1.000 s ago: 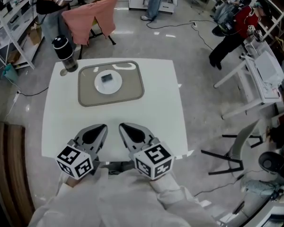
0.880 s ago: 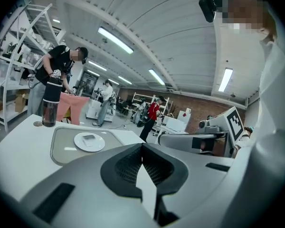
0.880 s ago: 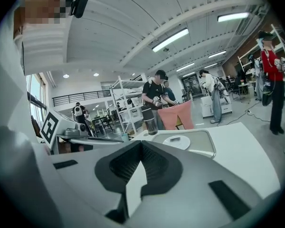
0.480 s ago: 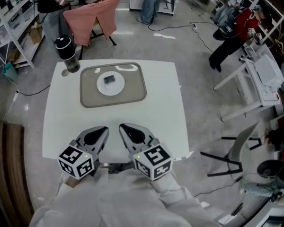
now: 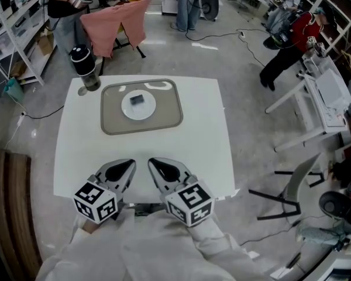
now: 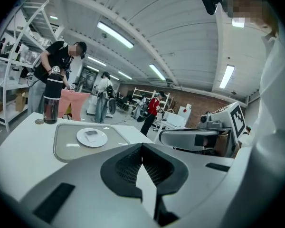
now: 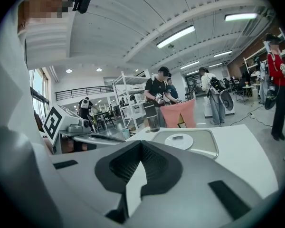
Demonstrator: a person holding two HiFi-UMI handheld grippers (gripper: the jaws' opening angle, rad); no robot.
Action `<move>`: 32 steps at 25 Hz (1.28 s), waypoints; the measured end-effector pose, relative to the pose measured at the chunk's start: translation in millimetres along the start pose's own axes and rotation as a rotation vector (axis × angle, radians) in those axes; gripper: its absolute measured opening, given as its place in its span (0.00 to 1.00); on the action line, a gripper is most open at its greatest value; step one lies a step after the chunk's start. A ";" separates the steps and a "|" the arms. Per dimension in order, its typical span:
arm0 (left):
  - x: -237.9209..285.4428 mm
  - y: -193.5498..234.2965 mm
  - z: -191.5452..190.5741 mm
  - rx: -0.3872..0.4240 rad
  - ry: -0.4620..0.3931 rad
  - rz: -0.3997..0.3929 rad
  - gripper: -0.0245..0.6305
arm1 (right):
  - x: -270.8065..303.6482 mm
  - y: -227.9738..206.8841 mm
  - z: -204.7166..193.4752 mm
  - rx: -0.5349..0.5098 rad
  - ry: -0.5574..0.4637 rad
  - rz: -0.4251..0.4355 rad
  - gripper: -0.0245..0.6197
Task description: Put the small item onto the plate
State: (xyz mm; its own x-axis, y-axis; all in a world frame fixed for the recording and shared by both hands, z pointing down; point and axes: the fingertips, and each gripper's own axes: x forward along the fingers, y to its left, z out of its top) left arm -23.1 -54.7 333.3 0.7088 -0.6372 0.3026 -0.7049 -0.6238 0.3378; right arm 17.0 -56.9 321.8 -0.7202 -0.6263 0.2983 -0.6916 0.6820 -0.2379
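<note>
Head view, change: over the last second almost nothing had moved on the white table (image 5: 193,151); the framing drifted slightly and a person at the far end stepped aside.
Small item (image 5: 138,99): flat, dark and rectangular, it lay on the plate (image 5: 141,113) throughout, so the placing looked already done.
Left gripper (image 5: 127,166): it stayed back at the table's near edge, well apart from the plate. In the left gripper view its jaws met tip to tip with nothing between them.
Right gripper (image 5: 155,164): it sat just beside the left one, likewise closed and empty in the right gripper view.
Plate: round, white and smooth, probably glazed, it sat in the middle of the tray (image 5: 111,119).
Tray: grey-beige, a rounded rectangle with a raised, glossy rim.
Pads (image 6: 127,166): dark and finely ribbed, set in matte grey shells.
Tumbler (image 5: 85,69): dark, cylindrical and lidded, it stood at the table's far left corner, beside the tray.
</note>
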 end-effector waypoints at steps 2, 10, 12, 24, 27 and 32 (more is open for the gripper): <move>-1.3 -0.2 0.5 0.001 0.000 -0.001 0.05 | 0.0 1.7 0.7 -0.005 0.001 0.001 0.06; -6.8 0.1 -1.1 -0.005 -0.002 0.010 0.05 | -7.5 2.6 -1.8 -0.008 0.004 -0.017 0.06; -7.7 -0.9 -2.2 -0.005 0.000 0.010 0.05 | -7.7 3.9 -1.8 -0.008 0.003 -0.016 0.06; -8.2 -3.9 -3.1 0.008 0.008 -0.006 0.05 | -2.2 7.3 -2.7 -0.022 0.020 -0.006 0.06; -7.8 -5.3 -3.2 0.015 0.012 -0.009 0.05 | -2.9 6.3 -3.1 -0.025 0.021 -0.013 0.06; -4.7 -8.3 -3.7 0.046 0.032 -0.009 0.05 | -4.2 4.4 -0.7 -0.030 0.021 -0.016 0.06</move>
State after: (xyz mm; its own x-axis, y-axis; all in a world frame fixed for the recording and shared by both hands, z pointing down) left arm -20.5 -44.8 332.3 0.7152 -0.6170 0.3284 -0.6983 -0.6503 0.2991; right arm 16.9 -51.0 320.2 -0.7074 -0.6297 0.3210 -0.7010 0.6829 -0.2055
